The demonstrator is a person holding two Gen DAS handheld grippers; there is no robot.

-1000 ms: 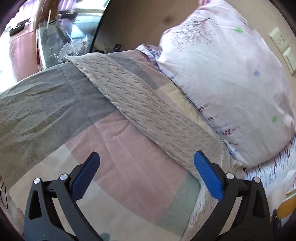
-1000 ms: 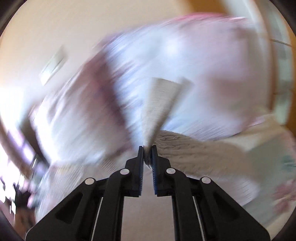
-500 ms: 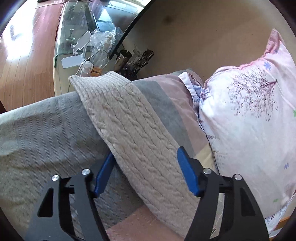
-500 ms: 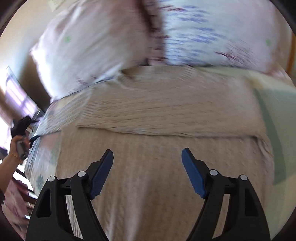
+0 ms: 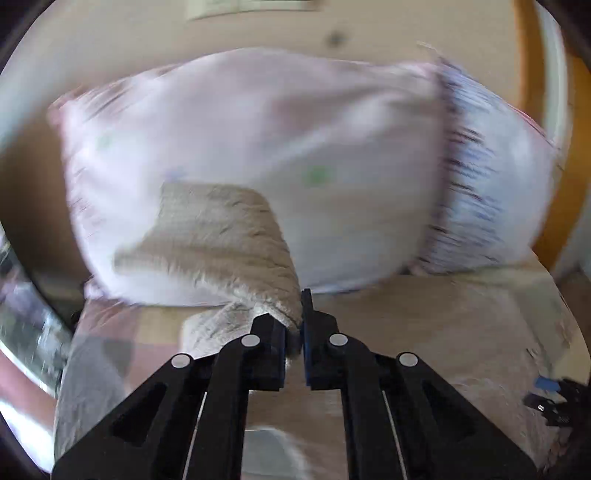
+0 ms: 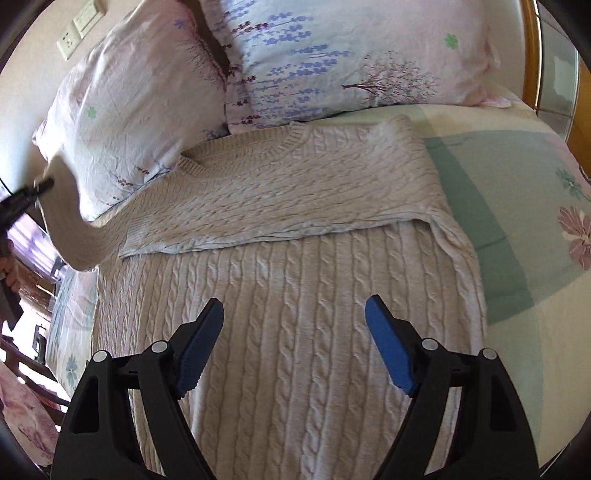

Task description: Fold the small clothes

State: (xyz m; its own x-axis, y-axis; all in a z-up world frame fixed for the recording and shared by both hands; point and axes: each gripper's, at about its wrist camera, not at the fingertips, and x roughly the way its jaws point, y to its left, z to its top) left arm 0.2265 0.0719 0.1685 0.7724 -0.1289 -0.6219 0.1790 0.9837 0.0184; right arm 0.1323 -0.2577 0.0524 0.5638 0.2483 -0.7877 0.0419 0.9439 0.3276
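Note:
A beige cable-knit sweater [image 6: 288, 302] lies flat on the bed, its right sleeve [image 6: 295, 199] folded across the chest. My right gripper [image 6: 295, 339] is open and empty, just above the sweater's body. My left gripper [image 5: 294, 332] is shut on the left sleeve [image 5: 229, 243] and holds it lifted in front of the pillows. In the right wrist view that sleeve [image 6: 70, 221] hangs raised at the far left, with the left gripper [image 6: 40, 184] at its end.
Two floral pillows [image 6: 332, 55] lean against the wall at the bed head. A patchwork bedspread [image 6: 517, 229] lies to the right of the sweater. A wooden bed frame [image 6: 532, 48] stands at the far right. Wall sockets [image 6: 79, 27] sit upper left.
My left gripper has closed on the left sleeve and lifted it. My right gripper let go of the right sleeve, opened, and now hovers over the sweater's body.

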